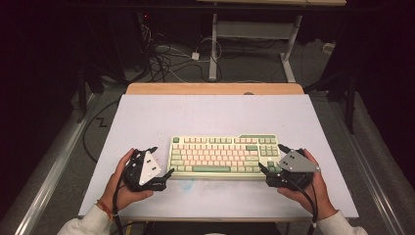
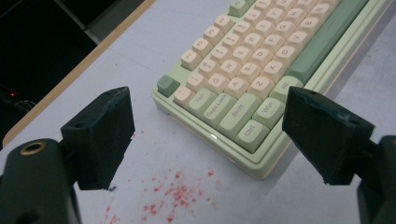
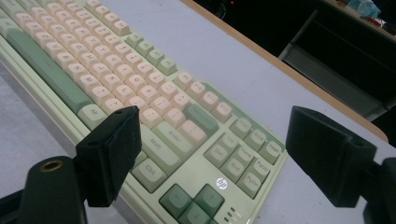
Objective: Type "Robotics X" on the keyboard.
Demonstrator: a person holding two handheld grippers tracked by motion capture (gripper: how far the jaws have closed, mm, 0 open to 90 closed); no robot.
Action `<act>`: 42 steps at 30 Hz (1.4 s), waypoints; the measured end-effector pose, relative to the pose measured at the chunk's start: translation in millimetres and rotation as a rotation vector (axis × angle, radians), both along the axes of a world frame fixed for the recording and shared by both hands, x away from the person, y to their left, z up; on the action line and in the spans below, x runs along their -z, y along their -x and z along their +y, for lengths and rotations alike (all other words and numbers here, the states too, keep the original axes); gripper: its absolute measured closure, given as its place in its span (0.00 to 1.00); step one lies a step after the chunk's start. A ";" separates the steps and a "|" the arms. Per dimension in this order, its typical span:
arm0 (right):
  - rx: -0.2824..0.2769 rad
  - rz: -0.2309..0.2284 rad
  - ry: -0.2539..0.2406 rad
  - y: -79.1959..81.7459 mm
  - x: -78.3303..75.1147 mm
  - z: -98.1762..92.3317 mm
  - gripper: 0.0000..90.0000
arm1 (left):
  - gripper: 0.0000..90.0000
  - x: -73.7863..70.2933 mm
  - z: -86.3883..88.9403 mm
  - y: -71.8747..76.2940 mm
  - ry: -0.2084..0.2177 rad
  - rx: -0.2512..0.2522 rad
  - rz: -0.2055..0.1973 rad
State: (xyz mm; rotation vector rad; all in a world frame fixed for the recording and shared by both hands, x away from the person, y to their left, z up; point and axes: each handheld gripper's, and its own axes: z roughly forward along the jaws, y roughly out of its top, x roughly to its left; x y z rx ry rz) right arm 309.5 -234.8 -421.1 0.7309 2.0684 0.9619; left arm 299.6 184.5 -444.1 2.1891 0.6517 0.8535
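From the high view, a green and cream keyboard (image 1: 223, 156) lies on the white table (image 1: 205, 112), near the person's edge. The left gripper (image 1: 165, 160) sits just beside the keyboard's left end with its jaws spread; the right gripper (image 1: 274, 157) is at the right end, jaws likewise apart.

In the left gripper view, the jaws stand wide open around the keyboard's (image 2: 261, 70) Ctrl corner, holding nothing, with red specks (image 2: 175, 196) on the table below.

In the right gripper view, the open jaws frame the arrow-key corner of the keyboard (image 3: 140, 98)
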 end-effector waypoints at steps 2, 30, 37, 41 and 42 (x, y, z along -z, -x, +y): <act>0.004 0.001 -0.001 0.5 0.1 -1.5 0.21 | 0.18 0.9 2.3 1.1 -0.002 -0.003 -0.001; 0.062 0.018 0.019 7.5 17.5 -29.6 0.21 | 0.18 20.4 29.3 7.1 -0.041 -0.043 0.049; 0.083 0.037 -0.011 9.0 25.5 -45.6 0.21 | 0.18 25.9 35.9 5.9 -0.037 -0.043 0.068; 0.105 0.047 -0.029 10.1 29.4 -54.1 0.21 | 0.18 28.9 39.9 3.1 -0.034 -0.052 0.078; 0.111 0.051 -0.031 10.3 30.7 -55.9 0.21 | 0.18 29.5 40.4 2.1 -0.035 -0.052 0.082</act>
